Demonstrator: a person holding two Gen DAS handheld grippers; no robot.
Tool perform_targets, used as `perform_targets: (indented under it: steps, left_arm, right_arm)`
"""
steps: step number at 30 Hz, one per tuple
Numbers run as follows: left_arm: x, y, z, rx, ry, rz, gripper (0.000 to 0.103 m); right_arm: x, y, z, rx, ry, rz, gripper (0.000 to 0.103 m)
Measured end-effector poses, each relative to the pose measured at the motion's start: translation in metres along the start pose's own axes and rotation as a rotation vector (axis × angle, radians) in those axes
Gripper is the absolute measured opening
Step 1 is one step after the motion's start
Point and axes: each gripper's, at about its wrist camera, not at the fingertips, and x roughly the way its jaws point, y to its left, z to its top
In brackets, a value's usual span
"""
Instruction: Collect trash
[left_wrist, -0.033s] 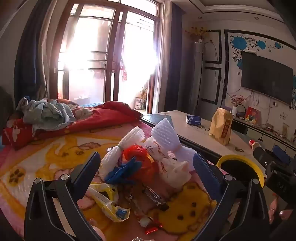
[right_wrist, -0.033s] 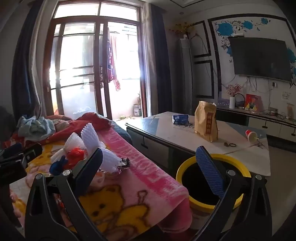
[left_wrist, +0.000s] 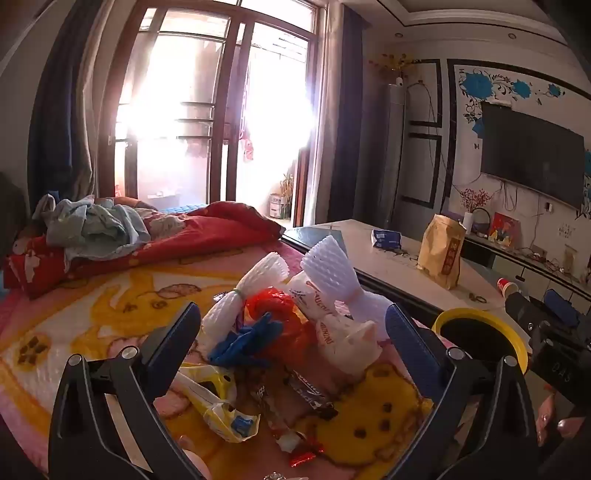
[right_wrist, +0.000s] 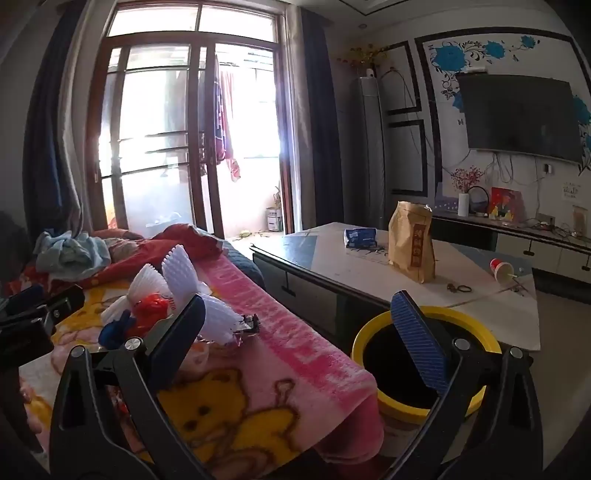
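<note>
Ahead of the left tool (left_wrist: 293, 328), between its spread jaws, a heap of trash (left_wrist: 295, 325) lies on the blanket (left_wrist: 92, 317) that covers the bed, with foam fruit nets (left_wrist: 328, 269) at its far side and flat wrappers (left_wrist: 221, 402) nearest the tool. Beyond the heap, to the left, bunched clothes (left_wrist: 92, 229) rest on a folded quilt (left_wrist: 207, 236). To the right of the left tool stands the bin (left_wrist: 476, 317) on the floor, beside the bed's edge. The right tool (right_wrist: 297, 321) hangs over that edge, with the bin just ahead on its right and the heap on its left. Behind the bin stretches the surface (right_wrist: 332, 266), which bears a paper bag (right_wrist: 412, 240), a small packet (right_wrist: 360, 237) and a tipped cup (right_wrist: 501, 270).
</note>
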Motion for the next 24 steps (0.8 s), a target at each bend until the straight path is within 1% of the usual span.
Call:
perform_targets:
  steps: [4,5,12,20,22,24]
  left_arm:
    - [0.001,-0.001,0.0,-0.004,0.012,0.003,0.097]
    - [0.001,0.0,0.0,-0.009,0.015,-0.001,0.097]
    - [0.002,0.0,0.0,-0.016,0.014,-0.006,0.097]
    - [-0.001,-0.015,-0.003,-0.01,0.007,-0.016,0.097]
    - [-0.001,-0.007,0.001,-0.017,0.01,-0.023,0.097]
    - [-0.001,-0.007,0.002,-0.018,0.01,-0.023,0.097]
  right_arm:
    - [0.001,0.008,0.0,-0.004,-0.005,-0.012,0.092]
    - [0.001,0.002,-0.001,0.023,0.001,0.01,0.092]
    - [-0.005,0.002,0.001,0.024,0.005,0.008,0.092]
    - [0.002,0.003,-0.003,0.024,0.006,0.007,0.092]
    - [0.002,0.004,-0.003,0.019,0.007,0.003,0.092]
    - [0.003,0.002,-0.002,0.026,0.008,0.005,0.092]
